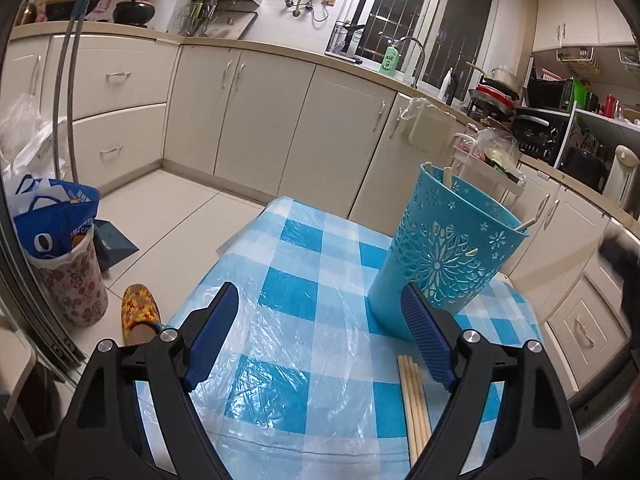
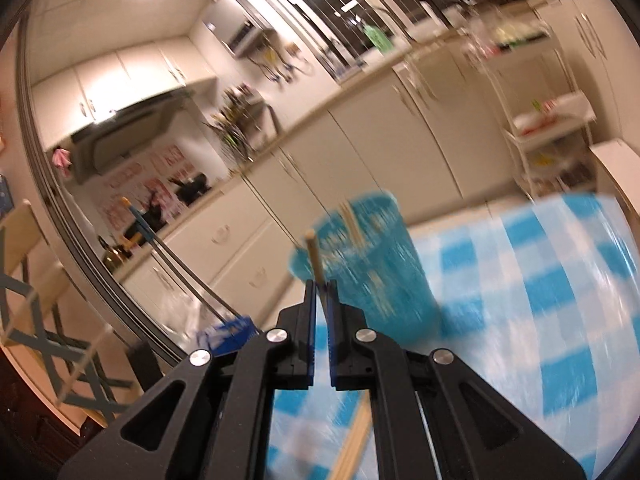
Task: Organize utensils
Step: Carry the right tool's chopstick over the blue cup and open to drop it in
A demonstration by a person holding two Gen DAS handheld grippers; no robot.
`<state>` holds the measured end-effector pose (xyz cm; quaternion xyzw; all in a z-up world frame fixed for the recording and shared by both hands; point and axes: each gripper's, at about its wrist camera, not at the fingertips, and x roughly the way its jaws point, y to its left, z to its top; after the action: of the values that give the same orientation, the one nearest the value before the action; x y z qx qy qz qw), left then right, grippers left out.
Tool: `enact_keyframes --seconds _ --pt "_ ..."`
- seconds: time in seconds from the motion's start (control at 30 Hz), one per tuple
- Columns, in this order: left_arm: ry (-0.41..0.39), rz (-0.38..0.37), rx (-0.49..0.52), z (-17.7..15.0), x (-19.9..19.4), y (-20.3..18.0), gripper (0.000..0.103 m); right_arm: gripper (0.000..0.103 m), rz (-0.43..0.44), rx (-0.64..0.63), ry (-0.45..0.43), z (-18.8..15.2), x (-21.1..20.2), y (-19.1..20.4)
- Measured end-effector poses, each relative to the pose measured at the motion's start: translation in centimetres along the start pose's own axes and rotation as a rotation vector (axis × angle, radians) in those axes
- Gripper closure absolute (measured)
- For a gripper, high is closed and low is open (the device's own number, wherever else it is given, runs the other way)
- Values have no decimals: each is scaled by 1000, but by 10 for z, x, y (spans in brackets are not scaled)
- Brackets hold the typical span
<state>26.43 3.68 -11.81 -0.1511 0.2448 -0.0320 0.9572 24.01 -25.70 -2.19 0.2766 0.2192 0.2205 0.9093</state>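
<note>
A turquoise perforated utensil holder [image 1: 444, 256] stands on the blue-checked table [image 1: 304, 320] with a few chopsticks inside. Several loose wooden chopsticks [image 1: 414, 404] lie on the cloth near my left gripper's right finger. My left gripper [image 1: 320, 320] is open and empty, just in front of the holder. In the blurred right wrist view, my right gripper [image 2: 320, 292] is shut on a single wooden chopstick [image 2: 314, 256] that sticks up, close to the holder [image 2: 368, 264]. More chopsticks [image 2: 356, 440] lie on the table below that gripper.
Clear plastic film covers the tablecloth [image 1: 280, 360]. A slipper [image 1: 140, 312], a floral bin with a blue bag [image 1: 68, 264] and cream cabinets [image 1: 280, 112] lie beyond the table's far edge. A folding chair [image 2: 36, 312] stands left in the right wrist view.
</note>
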Motion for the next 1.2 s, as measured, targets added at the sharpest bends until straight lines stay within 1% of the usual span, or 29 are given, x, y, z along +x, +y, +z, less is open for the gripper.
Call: enact_keyframes --seconds 0.2,0.37,0.6,0.73,0.93,1.03,1.07,1.13,1.17,1.2 --pt "1 -6 -32 0 -4 6 23 97 29 -50 -50 41 16 23" --pt "10 1 -53 -2 -4 15 23 97 21 -61 -59 55 24 28" --pt "26 8 -77 -6 -1 20 23 97 9 -79 -97 82 31 32" --pt "26 7 -79 -7 0 20 23 97 -11 -115 -116 94 39 38" --pt "29 10 -83 -8 2 21 23 97 -41 -116 -88 98 56 30" --pt "39 16 -91 -11 5 25 23 97 -53 -85 -32 88 56 22" --pt "43 19 -95 -13 6 26 23 97 -59 -71 -4 79 53 18" --pt "50 25 -103 -14 9 29 23 91 -76 -56 59 59 49 12" --pt "55 22 -115 -14 10 32 24 75 -92 -48 91 45 45 8" --pt "58 24 -124 -14 10 34 23 63 -105 -50 117 34 44 7"
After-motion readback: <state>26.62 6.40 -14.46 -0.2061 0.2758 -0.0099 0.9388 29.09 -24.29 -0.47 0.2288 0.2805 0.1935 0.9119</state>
